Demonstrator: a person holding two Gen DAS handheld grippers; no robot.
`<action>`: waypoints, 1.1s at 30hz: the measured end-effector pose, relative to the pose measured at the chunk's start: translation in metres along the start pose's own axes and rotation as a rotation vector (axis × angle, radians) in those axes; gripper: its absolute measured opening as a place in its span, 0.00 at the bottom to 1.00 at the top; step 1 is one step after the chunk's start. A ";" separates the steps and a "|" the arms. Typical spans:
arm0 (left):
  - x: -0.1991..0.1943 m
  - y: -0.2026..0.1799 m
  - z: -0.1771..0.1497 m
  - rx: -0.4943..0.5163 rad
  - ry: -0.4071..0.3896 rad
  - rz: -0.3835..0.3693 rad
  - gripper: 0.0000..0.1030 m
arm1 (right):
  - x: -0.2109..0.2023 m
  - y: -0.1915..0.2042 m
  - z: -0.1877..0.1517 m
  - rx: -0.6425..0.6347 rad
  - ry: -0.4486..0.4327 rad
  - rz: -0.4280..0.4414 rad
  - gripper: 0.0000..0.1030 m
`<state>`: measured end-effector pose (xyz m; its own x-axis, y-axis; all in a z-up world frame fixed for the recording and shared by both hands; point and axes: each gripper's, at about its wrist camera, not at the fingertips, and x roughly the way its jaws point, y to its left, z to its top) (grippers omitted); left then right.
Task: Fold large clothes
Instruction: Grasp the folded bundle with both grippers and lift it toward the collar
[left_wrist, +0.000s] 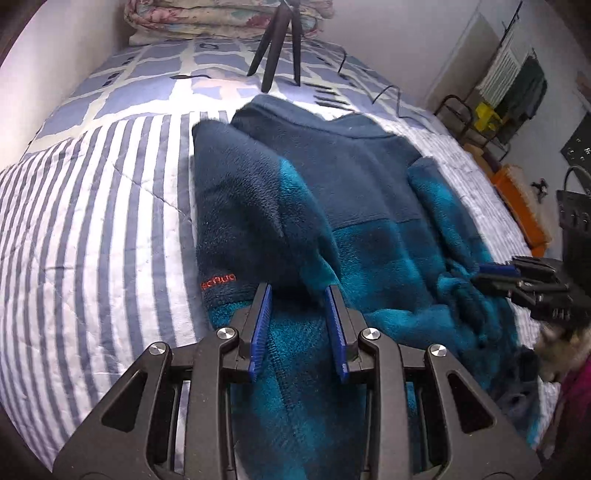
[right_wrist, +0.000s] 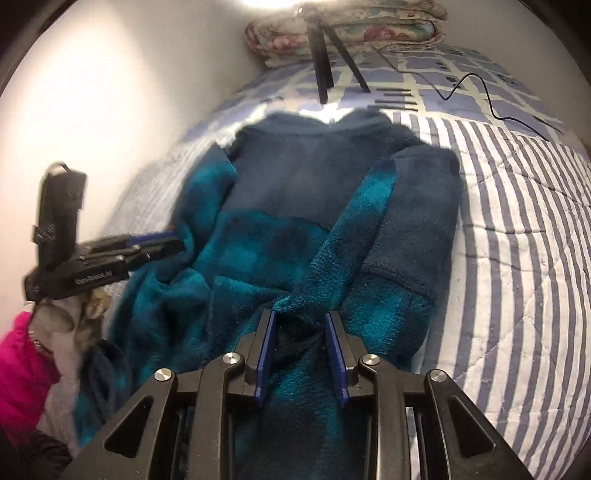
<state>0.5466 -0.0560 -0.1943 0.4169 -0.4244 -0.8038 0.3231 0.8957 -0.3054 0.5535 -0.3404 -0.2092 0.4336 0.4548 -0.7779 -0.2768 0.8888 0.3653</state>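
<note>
Fleece in teal and navy plaid, a large jacket (left_wrist: 369, 192), is spread on the striped quilt (left_wrist: 92, 240) straight ahead of both grippers, collar at the far end. Both sleeves are already laid inward across the body. The left gripper (left_wrist: 300, 295) is held low over the near part of the garment, jaws parted, with a ridge of fleece lying between the blue pads (left_wrist: 260, 325); nothing is clamped. The right gripper (right_wrist: 300, 321) is likewise spread, a bunched fold of sleeve sitting just ahead of its fingertips. From its own camera the other gripper (right_wrist: 155, 243) is seen off to one side at the jacket's edge, though which gripper each camera truly carries cannot be confirmed.

The step in hand is judged to be taking hold of the near hem for the lengthwise fold. Both layers should be pinched together, at matching heights, so the fabric is lifted evenly and the tucked sleeves are not dragged loose. Beyond the collar a tripod (left_wrist: 275, 48) and cable (right_wrist: 480, 99) are to be avoided.
</note>
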 end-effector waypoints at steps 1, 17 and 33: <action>-0.009 0.005 0.003 -0.022 -0.014 -0.038 0.30 | -0.012 -0.006 0.003 0.007 -0.043 0.023 0.37; 0.049 0.092 0.070 -0.260 -0.004 -0.063 0.50 | 0.024 -0.128 0.052 0.289 -0.149 0.039 0.57; 0.077 0.064 0.095 -0.120 -0.039 0.026 0.07 | 0.047 -0.104 0.080 0.145 -0.128 -0.036 0.08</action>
<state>0.6803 -0.0438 -0.2267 0.4575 -0.4040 -0.7922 0.2085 0.9147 -0.3461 0.6709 -0.4067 -0.2427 0.5486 0.4182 -0.7239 -0.1371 0.8992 0.4156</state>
